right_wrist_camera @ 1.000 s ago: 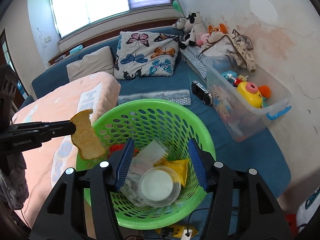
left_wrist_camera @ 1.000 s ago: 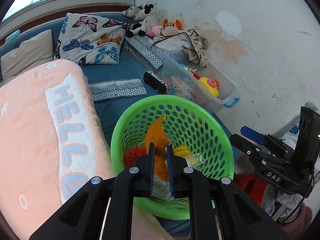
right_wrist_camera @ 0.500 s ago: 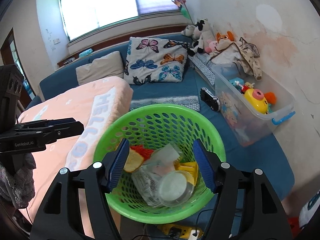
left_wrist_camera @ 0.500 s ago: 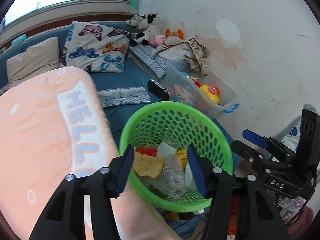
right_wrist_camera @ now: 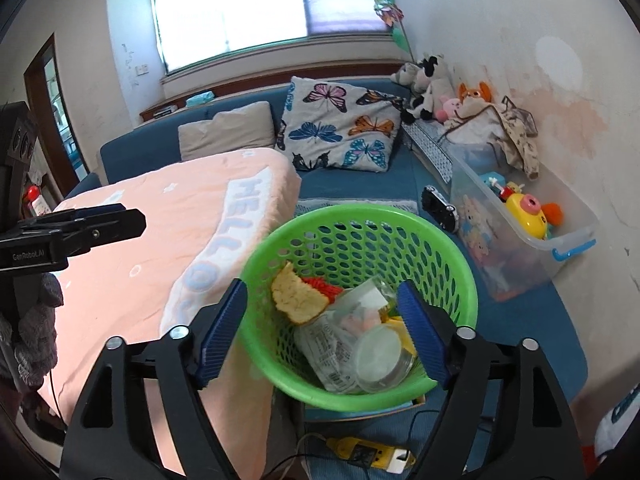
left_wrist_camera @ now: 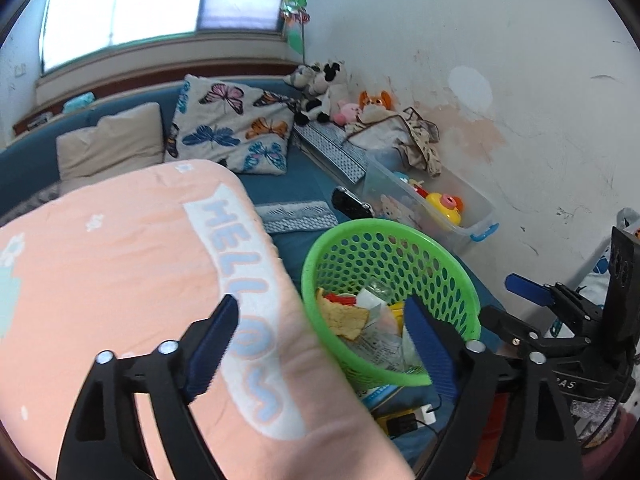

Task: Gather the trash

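Beside the peach quilt (right_wrist_camera: 152, 240) sits a green basket (right_wrist_camera: 452, 252).

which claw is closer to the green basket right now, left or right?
Right, as far as the views show. The right claw hangs open over the green basket. The left claw, also open, sits over the pink blanket beside it.

The peach "HELLO" blanket (left_wrist_camera: 132, 264) hides the near left wall of the green perforated plastic basket (left_wrist_camera: 404, 248), and the blanket's lower edge runs out of frame. In the basket, the crinkled clear printed wrapper (right_wrist_camera: 332, 350) covers whatever lies beneath it. The yellow device with a white plug (right_wrist_camera: 372, 454) on the blue mattress is partly cut off and too small to identify.
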`<action>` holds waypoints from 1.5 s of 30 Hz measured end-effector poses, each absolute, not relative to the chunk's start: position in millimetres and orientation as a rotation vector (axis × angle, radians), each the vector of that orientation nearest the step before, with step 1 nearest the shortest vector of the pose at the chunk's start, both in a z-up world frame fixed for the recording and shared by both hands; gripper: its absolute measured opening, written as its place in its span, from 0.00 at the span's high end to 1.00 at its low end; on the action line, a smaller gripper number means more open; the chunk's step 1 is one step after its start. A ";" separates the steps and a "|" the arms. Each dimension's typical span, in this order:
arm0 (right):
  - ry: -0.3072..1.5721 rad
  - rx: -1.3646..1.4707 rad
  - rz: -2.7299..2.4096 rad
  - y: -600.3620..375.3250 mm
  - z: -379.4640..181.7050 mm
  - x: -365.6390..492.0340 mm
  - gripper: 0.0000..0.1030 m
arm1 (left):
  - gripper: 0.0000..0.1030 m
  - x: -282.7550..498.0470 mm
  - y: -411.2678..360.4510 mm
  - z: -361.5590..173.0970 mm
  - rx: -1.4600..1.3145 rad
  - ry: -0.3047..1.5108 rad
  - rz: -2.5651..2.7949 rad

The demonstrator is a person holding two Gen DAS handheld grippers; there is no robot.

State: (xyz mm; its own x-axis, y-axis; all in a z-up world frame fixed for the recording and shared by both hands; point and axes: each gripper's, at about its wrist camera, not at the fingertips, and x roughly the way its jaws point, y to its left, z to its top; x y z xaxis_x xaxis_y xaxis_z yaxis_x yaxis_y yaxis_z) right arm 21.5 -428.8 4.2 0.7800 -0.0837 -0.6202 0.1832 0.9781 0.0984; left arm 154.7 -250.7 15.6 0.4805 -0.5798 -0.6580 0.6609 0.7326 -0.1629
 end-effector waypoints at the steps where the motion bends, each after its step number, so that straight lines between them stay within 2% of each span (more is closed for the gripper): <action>1: 0.656 0.156 -0.141 -426.0 5.8 19.0 0.21 | 0.16 151.2 -246.5 17.6 0.122 0.742 -0.749; 4: 0.638 0.152 -0.132 -417.1 11.0 11.0 0.17 | 0.11 143.5 -234.5 22.4 0.123 0.722 -0.723; 15: 0.630 0.090 -0.127 -370.8 17.4 -4.3 0.07 | 0.09 124.2 -185.7 27.9 0.084 0.694 -0.627; 34: 0.643 0.136 -0.106 -319.8 8.3 -20.0 0.04 | 0.07 88.8 -94.0 21.4 0.035 0.656 -0.453; 45: 0.633 0.138 -0.091 -307.5 7.9 -24.3 0.04 | 0.07 74.3 -67.6 15.6 0.036 0.636 -0.390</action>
